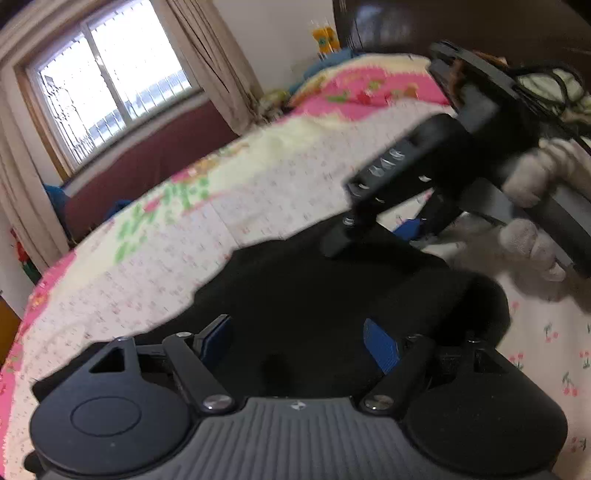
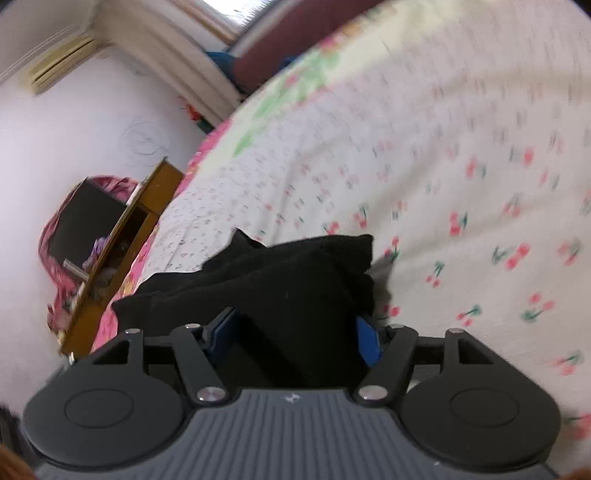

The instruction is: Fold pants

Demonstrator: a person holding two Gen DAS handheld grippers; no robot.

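The black pants [image 1: 332, 295] lie bunched in a folded heap on the cherry-print bed sheet [image 1: 221, 229]. My left gripper [image 1: 299, 336] is open and low over the near side of the heap. Its blue pads [image 1: 380, 347] stand wide apart and the cloth spreads past both. Across the heap, a grey-gloved hand [image 1: 528, 177] holds my right gripper [image 1: 373, 236], whose fingers straddle the far edge. In the right wrist view, the pants [image 2: 295, 280] form a thick bundle that fills the gap of the right gripper [image 2: 295, 332] from pad to pad.
A pink and cream quilt [image 1: 369, 88] lies at the head of the bed, below a dark headboard [image 1: 424, 22]. A window [image 1: 110, 81] with curtains is beyond the far side. An open wooden bedside cabinet [image 2: 140, 236] stands by the bed's edge. Black cables [image 1: 546, 81] hang near the right gripper.
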